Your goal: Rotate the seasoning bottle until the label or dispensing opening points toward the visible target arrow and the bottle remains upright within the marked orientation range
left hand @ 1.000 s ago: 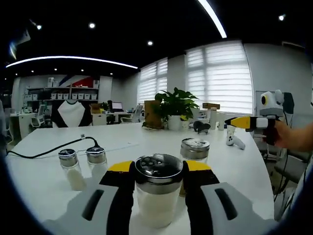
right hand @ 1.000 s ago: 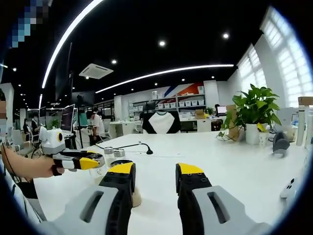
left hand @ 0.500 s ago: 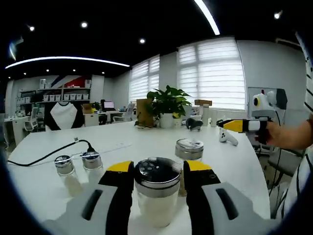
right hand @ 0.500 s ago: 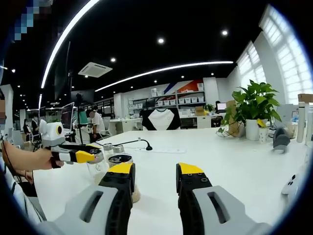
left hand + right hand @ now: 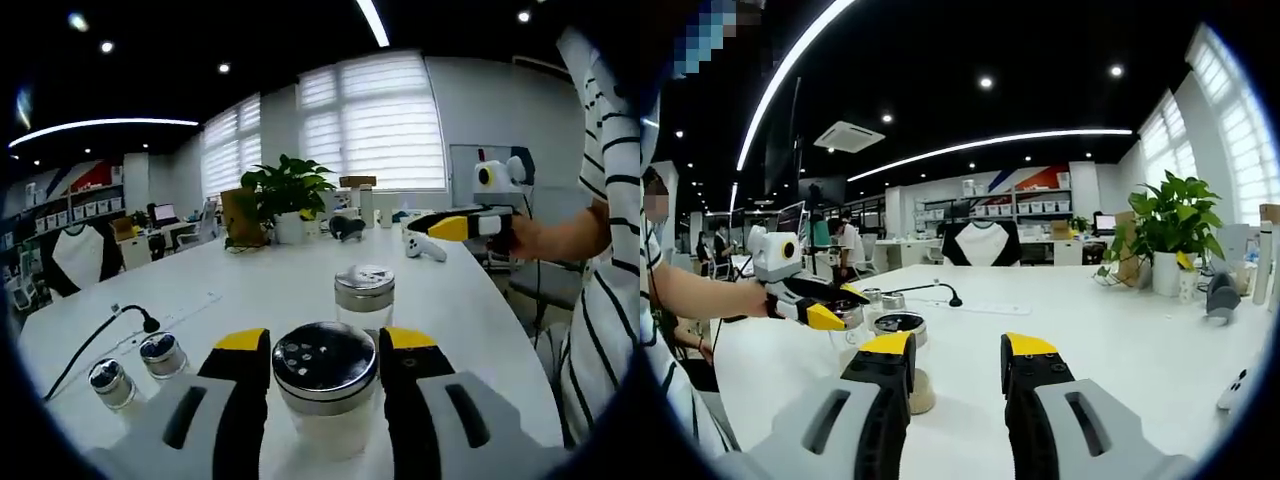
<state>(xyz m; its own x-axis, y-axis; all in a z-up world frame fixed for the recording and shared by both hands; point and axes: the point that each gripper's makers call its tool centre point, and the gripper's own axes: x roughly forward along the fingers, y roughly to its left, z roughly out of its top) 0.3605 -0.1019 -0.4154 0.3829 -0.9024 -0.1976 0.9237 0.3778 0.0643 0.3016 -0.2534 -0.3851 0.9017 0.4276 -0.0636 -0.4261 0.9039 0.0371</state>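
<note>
The seasoning bottle [image 5: 325, 372], clear glass with white powder and a perforated metal lid, stands upright between my left gripper's [image 5: 323, 338] yellow-tipped jaws, which are shut on it. In the right gripper view that left gripper [image 5: 830, 305] shows at the left, held by a hand, with the bottle mostly hidden in its jaws. My right gripper [image 5: 958, 345] hangs open over the white table [image 5: 1120, 340] with nothing between its jaws. It also appears at the right of the left gripper view as the right gripper [image 5: 445, 226], held by a hand.
A second metal-lidded bottle [image 5: 364, 290] stands just beyond the held one; it is the bottle [image 5: 900, 326] by my right gripper's left jaw. Two small shakers [image 5: 162, 350] and a black cable [image 5: 100, 340] lie left. A potted plant [image 5: 282, 192] and white controller [image 5: 425, 248] sit farther back.
The left gripper view has swung round with the bottle still gripped, so the room has slid leftward. In the right gripper view the left gripper has come closer and tilted. The right gripper stays open.
</note>
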